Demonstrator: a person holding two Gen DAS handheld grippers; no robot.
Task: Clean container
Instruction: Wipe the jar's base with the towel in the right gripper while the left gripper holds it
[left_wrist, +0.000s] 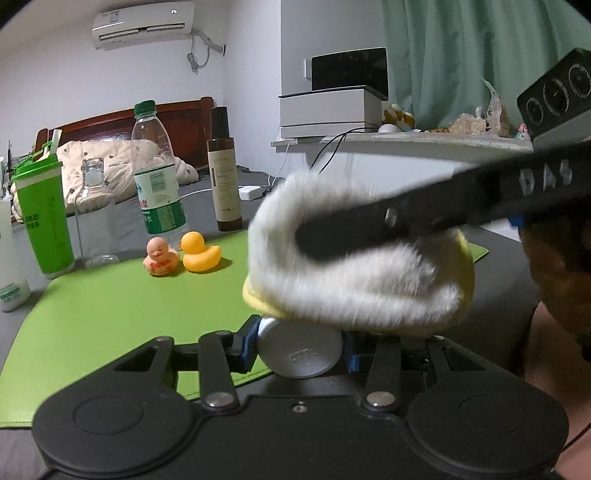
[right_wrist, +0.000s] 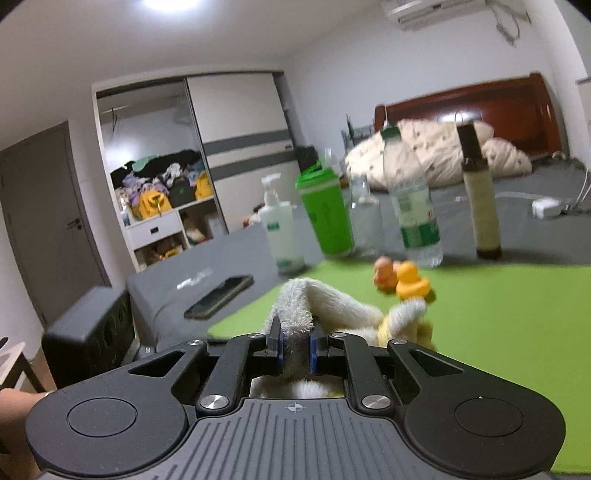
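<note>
left fingers (left_wrist: 299, 356): we clamp the small silver container (left_wrist: 299, 352) by its sides, round face toward us | cloth (left_wrist: 354, 269): white-and-yellow, just above the container, touching its upper edge | right fingers (right_wrist: 295, 349): together on a cloth fold | advice: we keep the container steady and rub the rim in short strokes.

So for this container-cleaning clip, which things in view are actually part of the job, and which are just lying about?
In use:
- round silver container, clamped in the left gripper
- white and yellow cloth, pinched in the right gripper, lying over the container

Lying about:
- two toy ducks
- green tumbler
- water bottle
- brown spray bottle
- pump bottle
- phone
</note>
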